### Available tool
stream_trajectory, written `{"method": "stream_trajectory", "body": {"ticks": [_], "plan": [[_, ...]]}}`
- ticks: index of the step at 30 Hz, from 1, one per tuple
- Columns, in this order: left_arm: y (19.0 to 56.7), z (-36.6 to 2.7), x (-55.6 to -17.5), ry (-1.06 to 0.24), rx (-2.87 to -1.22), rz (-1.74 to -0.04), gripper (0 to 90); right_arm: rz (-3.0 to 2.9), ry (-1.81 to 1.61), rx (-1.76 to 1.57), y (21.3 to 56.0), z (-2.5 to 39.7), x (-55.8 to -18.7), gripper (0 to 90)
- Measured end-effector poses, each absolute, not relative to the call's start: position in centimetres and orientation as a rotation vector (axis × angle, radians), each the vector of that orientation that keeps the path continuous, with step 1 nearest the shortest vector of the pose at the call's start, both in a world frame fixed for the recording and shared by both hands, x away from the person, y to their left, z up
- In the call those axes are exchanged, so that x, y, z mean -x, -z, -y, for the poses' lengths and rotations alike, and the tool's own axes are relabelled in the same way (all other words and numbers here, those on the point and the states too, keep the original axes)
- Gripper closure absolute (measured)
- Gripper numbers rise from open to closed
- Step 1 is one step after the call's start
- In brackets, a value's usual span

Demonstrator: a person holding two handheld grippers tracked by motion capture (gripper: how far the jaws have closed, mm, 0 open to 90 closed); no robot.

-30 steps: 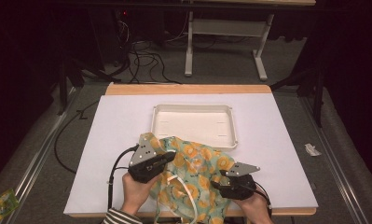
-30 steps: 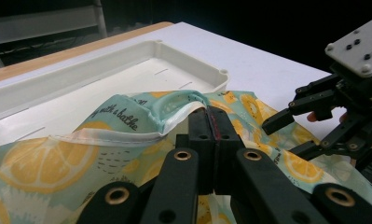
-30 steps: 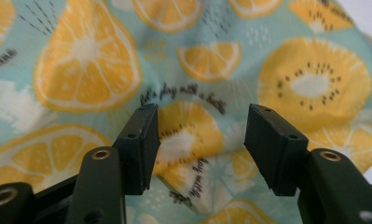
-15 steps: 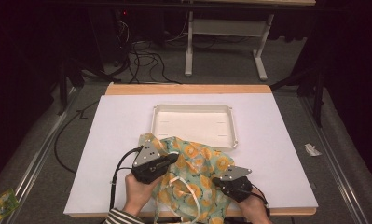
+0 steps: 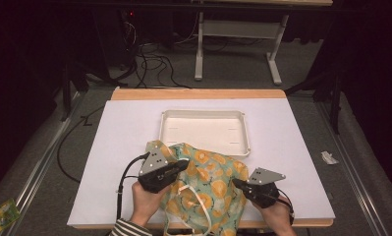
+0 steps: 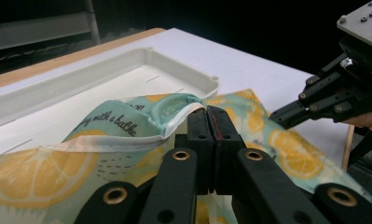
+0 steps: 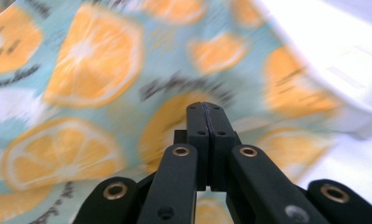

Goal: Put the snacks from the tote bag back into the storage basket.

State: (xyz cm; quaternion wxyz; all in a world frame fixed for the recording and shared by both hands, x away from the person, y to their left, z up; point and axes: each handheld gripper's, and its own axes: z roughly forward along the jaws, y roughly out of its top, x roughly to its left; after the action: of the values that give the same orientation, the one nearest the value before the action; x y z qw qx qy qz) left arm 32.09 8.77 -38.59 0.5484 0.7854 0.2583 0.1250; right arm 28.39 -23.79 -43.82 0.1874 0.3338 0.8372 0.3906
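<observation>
A white-topped table (image 5: 115, 147) carries a white tray (image 5: 202, 132); a lemon-print bag (image 5: 208, 182) lies just in front of the tray.

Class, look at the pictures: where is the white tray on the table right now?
In the high view the white tray sits at the table's middle, toward the far edge, just beyond the lemon-print cloth, whose far edge reaches its near rim.

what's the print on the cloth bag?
Cloth bag: pale teal with orange citrus slices and dark script lettering. Clearest in the left gripper view.
</observation>
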Motion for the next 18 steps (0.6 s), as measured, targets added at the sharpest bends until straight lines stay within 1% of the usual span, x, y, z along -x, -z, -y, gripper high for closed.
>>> {"method": "stream_trajectory", "body": {"ticks": [5, 8, 9, 10, 11, 12, 13, 14, 15, 18], "plan": [[37.9, -7.9, -32.0, -0.302, -1.862, -0.581, 88.7, -2.288, -1.153, -0.985, 42.8, 25.3, -28.6, 90.0], [37.6, -7.4, -32.1, -0.304, -1.865, -0.569, 89.0, -2.285, -1.177, -0.973, 42.5, 25.2, -28.2, 90.0], [37.4, -7.1, -32.1, -0.302, -1.864, -0.563, 89.1, -2.292, -1.201, -0.958, 42.4, 24.8, -27.8, 80.2], [37.4, -7.1, -32.1, -0.302, -1.864, -0.563, 89.1, -2.292, -1.201, -0.958, 42.4, 24.8, -27.8, 80.2], [37.2, -6.8, -32.2, -0.304, -1.87, -0.554, 89.2, -2.304, -1.239, -0.954, 42.3, 24.4, -27.6, 74.2], [37.2, -6.6, -32.2, -0.306, -1.874, -0.55, 89.2, -2.304, -1.256, -0.947, 42.3, 24.1, -27.4, 71.7], [37.2, -6.6, -32.2, -0.306, -1.874, -0.55, 89.3, -2.304, -1.256, -0.947, 42.3, 24.1, -27.4, 71.7], [37.0, -6.3, -32.3, -0.314, -1.879, -0.548, 89.4, -2.315, -1.279, -0.928, 42.1, 23.5, -27.0, 68.4], [37.0, -6.3, -32.3, -0.314, -1.879, -0.548, 89.5, -2.315, -1.279, -0.928, 42.1, 23.5, -27.0, 68.4], [37.1, -6.1, -32.5, -0.321, -1.883, -0.552, 89.5, -2.34, -1.294, -0.859, 41.6, 21.7, -26.2, 61.1]]}}
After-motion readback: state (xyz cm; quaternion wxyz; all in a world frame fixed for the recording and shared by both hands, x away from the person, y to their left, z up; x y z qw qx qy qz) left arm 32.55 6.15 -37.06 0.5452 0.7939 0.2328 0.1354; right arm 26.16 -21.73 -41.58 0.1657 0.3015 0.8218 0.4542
